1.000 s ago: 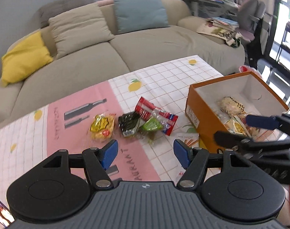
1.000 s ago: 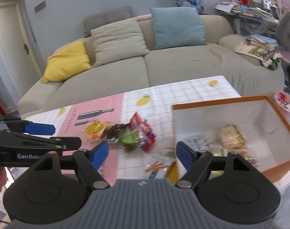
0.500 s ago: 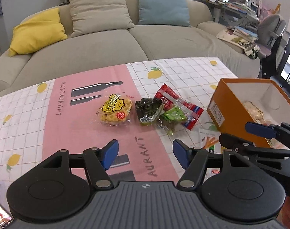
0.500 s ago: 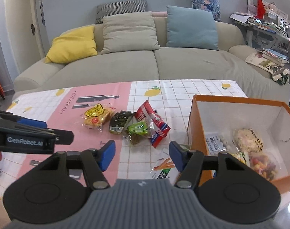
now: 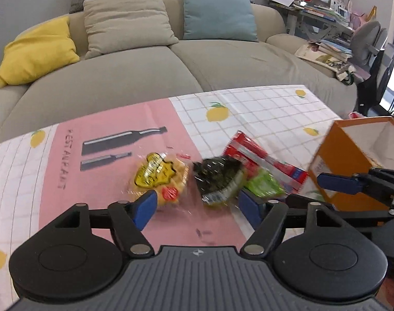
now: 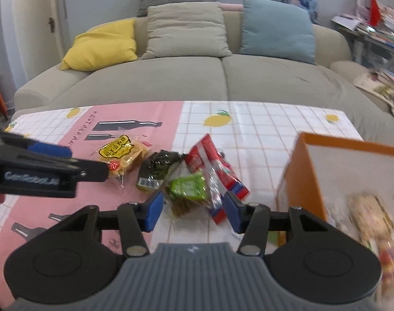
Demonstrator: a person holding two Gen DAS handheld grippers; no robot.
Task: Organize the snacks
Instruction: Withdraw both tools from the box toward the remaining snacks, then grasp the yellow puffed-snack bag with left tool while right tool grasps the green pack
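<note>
I judged the snacks to be light, soft and crinkly in their slick film, likely to slide or crush if squeezed hard, so a pinch on a flat sealed edge or across the middle seemed the safest hold.

Taking the orange box (image 6: 300,171) as my landmark, the nearest thing to me was my right gripper (image 6: 193,210), just left of the box's near corner. Its fingers were about half apart and closing, with the green packet (image 6: 189,188) and the tail of the red packet (image 6: 215,171) lying between and just beyond the pads; they pressed on nothing yet.

Further left of the box, my left gripper (image 5: 197,207) had its fingers spread nearly as wide as they go and was opening further. It held nothing. The dark green packet (image 5: 217,178) lay just ahead of the gap, and the yellow waffle packet (image 5: 158,175) sat beside its left pad; whether that pad touched it I could not tell.

Beyond these, all four packets lay bunched on the tablecloth (image 5: 248,119) left of the box. Inside the box, a few snacks (image 6: 370,215) showed, blurred. The sofa (image 6: 222,77) stood farthest back.
</note>
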